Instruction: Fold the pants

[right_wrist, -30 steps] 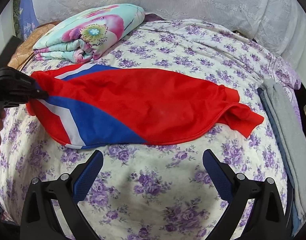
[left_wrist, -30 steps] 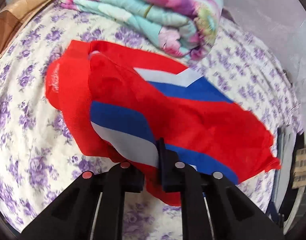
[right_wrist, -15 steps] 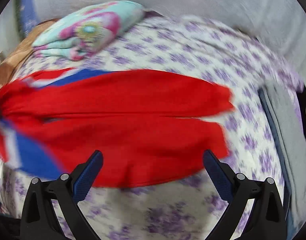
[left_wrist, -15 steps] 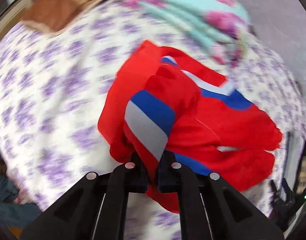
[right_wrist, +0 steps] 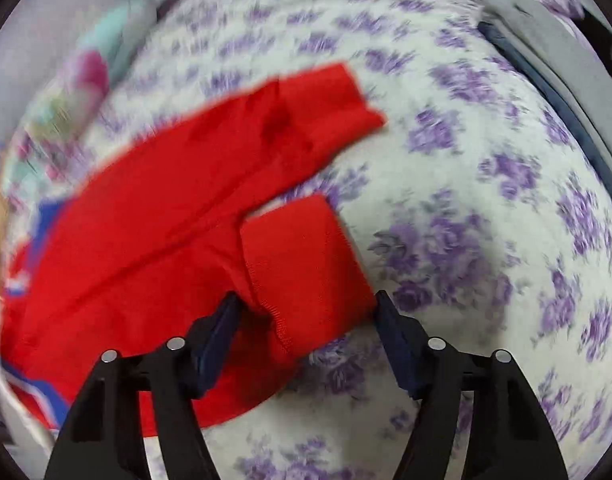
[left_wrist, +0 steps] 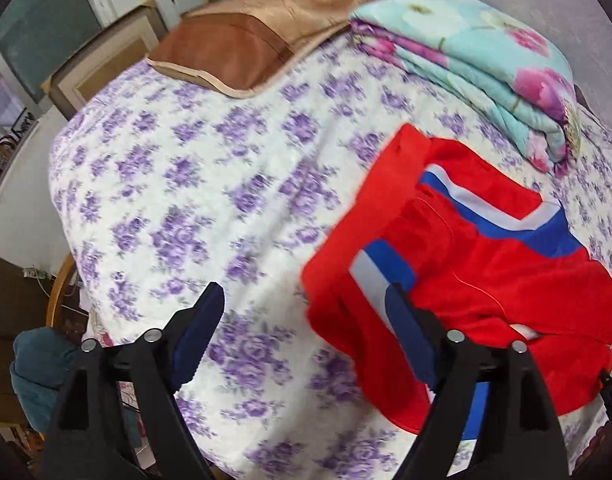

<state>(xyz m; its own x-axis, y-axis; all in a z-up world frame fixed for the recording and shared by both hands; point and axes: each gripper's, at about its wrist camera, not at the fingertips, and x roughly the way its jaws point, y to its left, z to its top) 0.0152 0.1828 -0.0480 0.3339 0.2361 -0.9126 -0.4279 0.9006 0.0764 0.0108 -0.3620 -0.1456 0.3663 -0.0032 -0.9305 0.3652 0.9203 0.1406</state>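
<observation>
Left wrist view showed the left gripper (left_wrist: 306, 336) with its fingers (left_wrist: 198, 332) spread wide and holding nothing, hovering over the bed (left_wrist: 178, 184) with its purple-flowered sheet. The red pants (left_wrist: 465, 280), marked with blue and white stripes, lay bunched on the right side of the bed, and the right-hand finger of this gripper overlapped their near left edge in the picture; whether it touched the cloth could not be told. A folded floral quilt (left_wrist: 485, 64) sat at the far right, just beyond the pants, and a brown pillow (left_wrist: 258, 36) lay at the far end of the bed.

Right wrist view, blurred, showed the right gripper (right_wrist: 306, 340) also open, its fingers (right_wrist: 218, 340) set on either side of a folded-over red leg end of the pants (right_wrist: 166, 220) without closing on it. The rest of the pants stretched away to the left and far side across the sheet. Grey folded cloth (right_wrist: 565, 52) lay along the far right edge of the bed (right_wrist: 485, 220).
</observation>
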